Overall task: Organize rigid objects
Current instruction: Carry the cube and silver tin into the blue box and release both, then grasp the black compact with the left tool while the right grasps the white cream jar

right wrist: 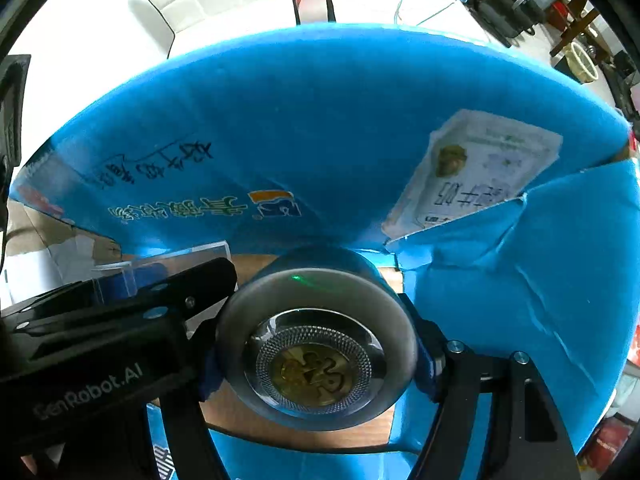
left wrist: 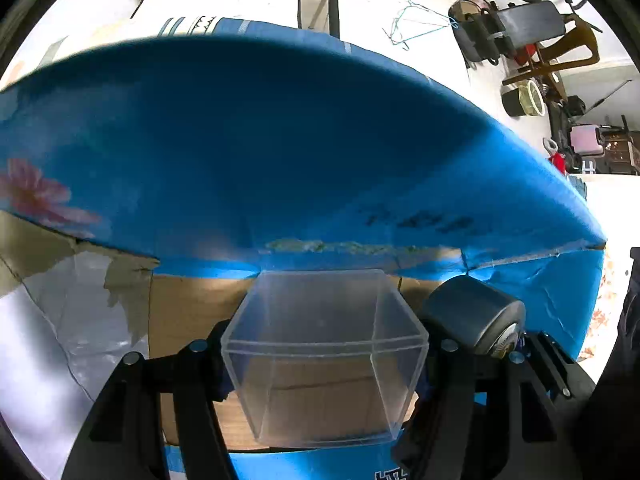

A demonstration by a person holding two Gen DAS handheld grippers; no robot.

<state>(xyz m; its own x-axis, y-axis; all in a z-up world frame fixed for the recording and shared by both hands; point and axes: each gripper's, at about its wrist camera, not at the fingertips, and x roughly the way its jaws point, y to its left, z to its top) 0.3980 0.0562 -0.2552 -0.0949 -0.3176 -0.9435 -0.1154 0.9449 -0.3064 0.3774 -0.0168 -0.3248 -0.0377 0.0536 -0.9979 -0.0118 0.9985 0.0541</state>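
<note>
Clear plastic box (left wrist: 324,356), held by its side walls in the left tool (left wrist: 320,364), hangs inside the blue carton (left wrist: 280,140); stiff, light, slippery, probably brittle. At its 3 o'clock, the right tool (right wrist: 316,360) grips the round tin (right wrist: 316,344) across its rim; rigid, smooth.

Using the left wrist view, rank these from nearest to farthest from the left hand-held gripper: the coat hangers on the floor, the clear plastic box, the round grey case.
1. Clear plastic box: between the fingers of the left hand-held gripper.
2. Round grey case: just to the right, beside the box.
3. Coat hangers: far off on the white floor, upper right, beyond the blue carton flap.
</note>
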